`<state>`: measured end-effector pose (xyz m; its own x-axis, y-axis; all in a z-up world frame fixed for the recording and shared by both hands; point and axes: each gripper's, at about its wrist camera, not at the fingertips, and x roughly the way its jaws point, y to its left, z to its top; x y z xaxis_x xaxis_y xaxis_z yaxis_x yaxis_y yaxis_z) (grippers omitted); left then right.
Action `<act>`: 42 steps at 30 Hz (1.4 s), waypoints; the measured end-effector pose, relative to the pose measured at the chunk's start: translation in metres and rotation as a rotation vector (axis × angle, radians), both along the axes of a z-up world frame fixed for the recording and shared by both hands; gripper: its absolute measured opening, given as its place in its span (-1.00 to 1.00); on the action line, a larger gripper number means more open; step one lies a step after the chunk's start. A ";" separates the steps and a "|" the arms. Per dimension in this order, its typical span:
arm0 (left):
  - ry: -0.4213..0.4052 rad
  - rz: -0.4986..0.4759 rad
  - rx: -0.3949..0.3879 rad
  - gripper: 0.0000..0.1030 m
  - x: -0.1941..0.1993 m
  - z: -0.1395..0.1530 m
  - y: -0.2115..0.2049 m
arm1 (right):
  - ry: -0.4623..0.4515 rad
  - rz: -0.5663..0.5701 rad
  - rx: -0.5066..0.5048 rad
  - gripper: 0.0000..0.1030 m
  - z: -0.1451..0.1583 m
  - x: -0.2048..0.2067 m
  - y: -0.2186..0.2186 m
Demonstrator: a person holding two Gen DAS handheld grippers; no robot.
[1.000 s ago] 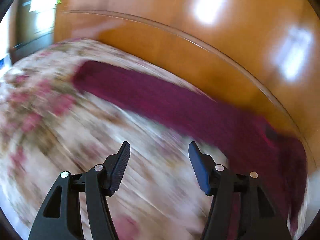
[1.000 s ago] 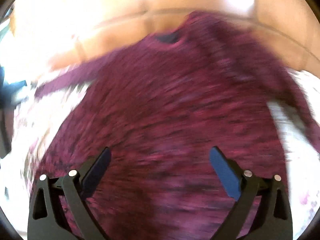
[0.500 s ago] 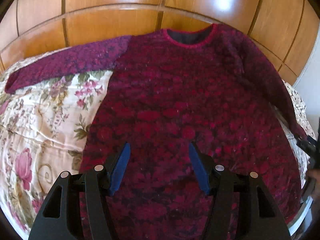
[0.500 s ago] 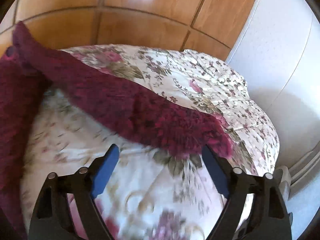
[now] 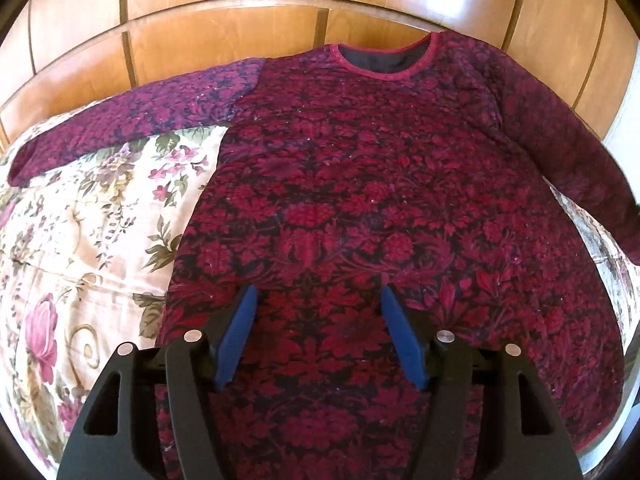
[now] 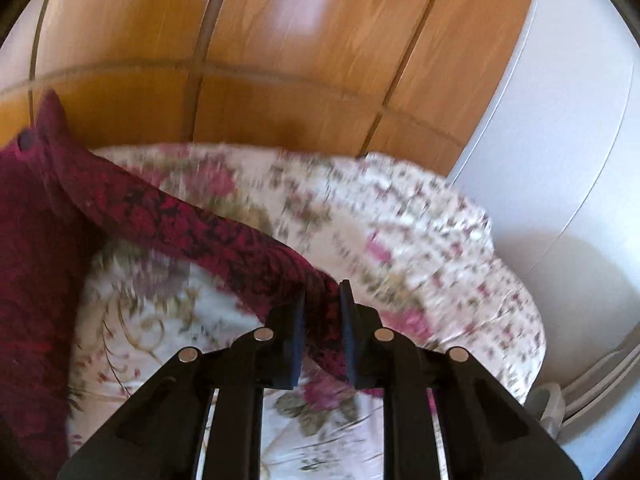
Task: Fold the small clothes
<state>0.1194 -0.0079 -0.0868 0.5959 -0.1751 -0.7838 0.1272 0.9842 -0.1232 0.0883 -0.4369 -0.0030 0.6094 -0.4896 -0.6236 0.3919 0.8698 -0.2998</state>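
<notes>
Dark-red patterned top [image 5: 380,208] flat on floral bedspread [image 5: 100,220], sleeves out. Right gripper [image 6: 322,296] just closed, now clamps right sleeve cuff [image 6: 320,308]; half-second earlier: agape around it. Left gripper [image 5: 316,300] apart over hem, widened slightly.

The spread dark-red patterned knit sweater [image 5: 380,208] is viewed steeply downward from close above; its right sleeve [image 6: 208,236], shared, is viewed closer still.

Dark red long-sleeved top with black floral pattern [image 5: 360,208], quilted-looking fabric, lying flat and face-up on a floral bedspread, round neckline toward the wooden headboard, both sleeves spread outward, right sleeve's cuff end [image 6: 320,320] slightly raised
</notes>
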 end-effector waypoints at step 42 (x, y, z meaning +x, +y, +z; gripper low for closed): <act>-0.003 0.003 0.033 0.41 0.002 -0.008 -0.007 | -0.276 -0.278 0.651 -0.73 -0.024 0.063 -0.113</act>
<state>0.1216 -0.0151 -0.0943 0.5987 -0.1472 -0.7873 0.1242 0.9881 -0.0904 0.1511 -0.5500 -0.0273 0.6933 -0.2330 -0.6819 0.6088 0.6957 0.3813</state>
